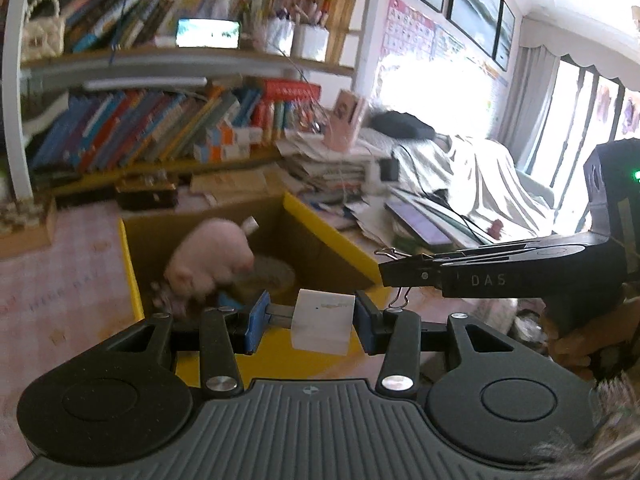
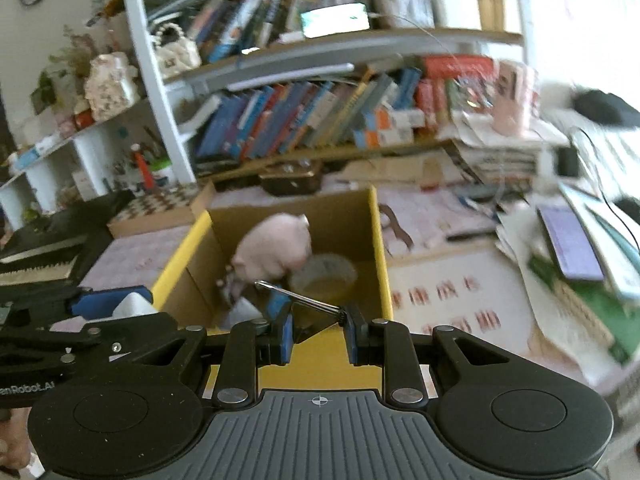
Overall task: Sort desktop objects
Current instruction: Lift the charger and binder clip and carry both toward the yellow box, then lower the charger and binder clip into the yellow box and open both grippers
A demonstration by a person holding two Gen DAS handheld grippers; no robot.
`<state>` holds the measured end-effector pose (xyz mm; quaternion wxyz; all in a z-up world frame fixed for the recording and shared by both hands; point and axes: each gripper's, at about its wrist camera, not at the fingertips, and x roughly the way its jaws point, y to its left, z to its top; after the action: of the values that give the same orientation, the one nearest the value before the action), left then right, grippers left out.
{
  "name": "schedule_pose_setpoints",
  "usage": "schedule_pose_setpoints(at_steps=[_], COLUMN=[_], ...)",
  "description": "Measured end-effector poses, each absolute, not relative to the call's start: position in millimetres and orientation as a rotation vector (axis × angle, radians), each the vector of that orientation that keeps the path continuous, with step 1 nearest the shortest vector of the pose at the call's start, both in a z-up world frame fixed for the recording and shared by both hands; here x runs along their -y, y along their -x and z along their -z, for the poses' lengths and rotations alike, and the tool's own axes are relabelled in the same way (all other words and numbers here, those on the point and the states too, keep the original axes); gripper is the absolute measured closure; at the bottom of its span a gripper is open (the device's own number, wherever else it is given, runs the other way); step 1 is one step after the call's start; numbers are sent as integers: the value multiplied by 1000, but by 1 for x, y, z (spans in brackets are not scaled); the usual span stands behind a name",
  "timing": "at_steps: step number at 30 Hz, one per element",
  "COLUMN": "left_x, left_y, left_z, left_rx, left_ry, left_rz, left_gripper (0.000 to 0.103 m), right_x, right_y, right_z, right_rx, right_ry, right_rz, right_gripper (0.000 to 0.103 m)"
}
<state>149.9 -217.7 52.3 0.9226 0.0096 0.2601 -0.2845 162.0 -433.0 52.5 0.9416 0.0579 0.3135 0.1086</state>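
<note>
Left gripper (image 1: 311, 322) pinches white block (image 1: 323, 322); right gripper (image 2: 318, 334) pinches binder clip (image 2: 316, 320) above yellow box (image 2: 378, 240).

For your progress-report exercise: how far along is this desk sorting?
Done: pink plush toy and tape roll lie in the yellow box. In hand: left gripper holds a white block; right gripper a binder clip. Left: papers remain piled on the desk.

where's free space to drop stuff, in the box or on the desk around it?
Free: the pink desk mat left of the yellow-rimmed cardboard box, up to the checkered tray, and the mat strip between the box and the paper piles. Inside the box, the pink plush and tape roll fill the far end. Crowded: paper stacks and tablet at right.
</note>
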Motion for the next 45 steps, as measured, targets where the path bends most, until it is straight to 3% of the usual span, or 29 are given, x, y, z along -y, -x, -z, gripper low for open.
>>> schedule_pose_setpoints(at_steps=[8, 23, 41, 45], left_x=[225, 241, 254, 254], left_y=[-185, -268, -284, -278], left_z=[-51, 5, 18, 14], left_rx=[-531, -757, -816, -779], left_ry=[-76, -233, -306, -306], left_rz=[509, 434, 435, 417], left_gripper=[61, 61, 61, 54], right_x=[422, 366, 364, 365], right_y=[-203, -283, -309, -307], right_z=[-46, 10, 27, 25], right_rx=[-643, -818, -943, -931], right_ry=[-10, 351, 410, 397], right_rz=[-314, -511, -529, -521], right_gripper=[79, 79, 77, 73])
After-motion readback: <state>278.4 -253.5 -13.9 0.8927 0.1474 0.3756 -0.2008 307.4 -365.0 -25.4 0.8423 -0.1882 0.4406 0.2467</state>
